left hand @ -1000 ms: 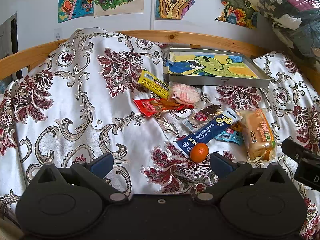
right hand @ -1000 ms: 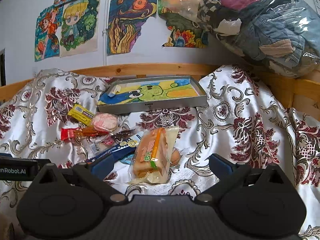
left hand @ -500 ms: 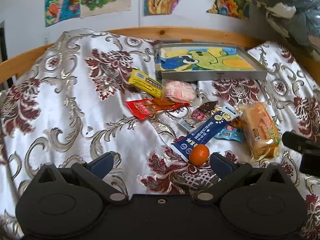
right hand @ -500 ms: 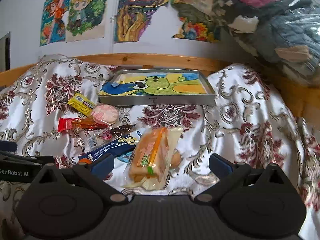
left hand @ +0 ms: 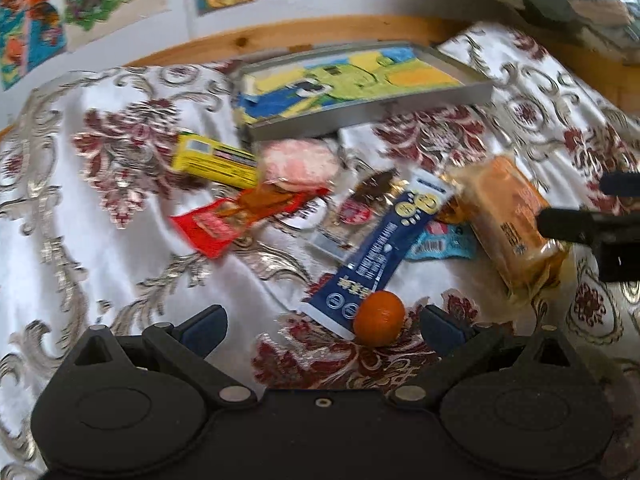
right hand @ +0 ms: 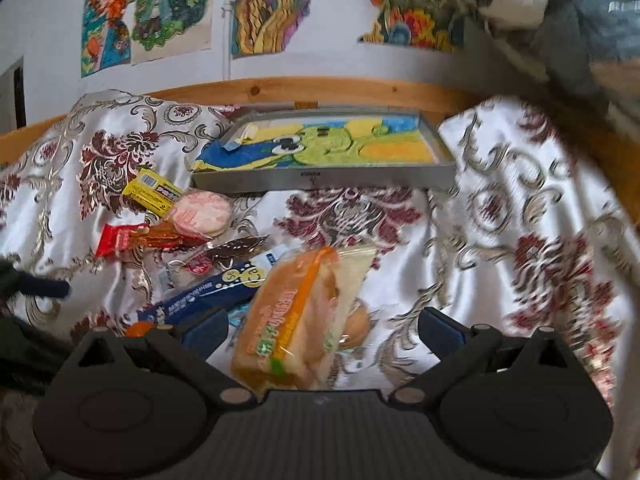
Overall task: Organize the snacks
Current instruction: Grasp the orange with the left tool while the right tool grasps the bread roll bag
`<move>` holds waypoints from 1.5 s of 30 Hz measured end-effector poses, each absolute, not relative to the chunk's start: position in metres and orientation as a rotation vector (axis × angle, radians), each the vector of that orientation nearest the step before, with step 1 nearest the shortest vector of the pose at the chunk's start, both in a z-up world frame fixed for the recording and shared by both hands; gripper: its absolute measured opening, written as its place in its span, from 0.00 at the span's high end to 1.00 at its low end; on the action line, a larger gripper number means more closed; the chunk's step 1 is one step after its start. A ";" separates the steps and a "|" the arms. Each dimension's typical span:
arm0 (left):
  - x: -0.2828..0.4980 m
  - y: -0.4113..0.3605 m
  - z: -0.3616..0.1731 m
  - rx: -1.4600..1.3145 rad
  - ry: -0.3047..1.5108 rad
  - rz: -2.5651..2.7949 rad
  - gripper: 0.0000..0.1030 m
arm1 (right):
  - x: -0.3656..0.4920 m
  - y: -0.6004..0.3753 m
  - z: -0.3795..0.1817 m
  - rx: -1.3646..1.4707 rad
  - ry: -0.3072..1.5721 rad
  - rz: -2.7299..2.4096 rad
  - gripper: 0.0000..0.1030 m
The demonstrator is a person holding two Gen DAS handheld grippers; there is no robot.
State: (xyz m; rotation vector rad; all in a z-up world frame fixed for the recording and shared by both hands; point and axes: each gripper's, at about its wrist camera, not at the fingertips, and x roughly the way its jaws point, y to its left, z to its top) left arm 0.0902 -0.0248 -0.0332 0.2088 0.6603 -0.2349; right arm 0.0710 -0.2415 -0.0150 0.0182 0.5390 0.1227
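Left wrist view: the left tongs (left hand: 322, 326) are held wide open with nothing gripped, low over a floral satin bedspread (left hand: 120, 248). A small orange (left hand: 379, 323) lies between the fingertips, nearer the right one, touching the near end of a long blue sachet (left hand: 380, 248). To the right a bagged bread loaf (left hand: 512, 224) is seen, with a light blue packet (left hand: 440, 242) between it and the sachet. Farther left lie a red packet (left hand: 224, 222), a yellow bar (left hand: 216, 158) and a pink round snack (left hand: 300, 164). Farthest, a grey metal tray (left hand: 372, 114) with a cartoon drawing inside rests near the wooden bed rail (left hand: 280, 38). In the right wrist view, the right tongs (right hand: 322, 326) are likewise spread wide and empty, the bread loaf (right hand: 296, 316) lying between the fingers.
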 end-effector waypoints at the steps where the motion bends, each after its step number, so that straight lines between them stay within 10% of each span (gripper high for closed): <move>1: 0.092 -0.025 -0.035 0.211 0.666 -0.246 0.01 | 0.076 -0.241 -0.016 0.034 0.551 0.133 0.00; 45: 0.118 -0.038 -0.057 0.153 0.739 -0.360 0.43 | 0.108 -0.247 -0.055 0.303 0.691 0.249 0.36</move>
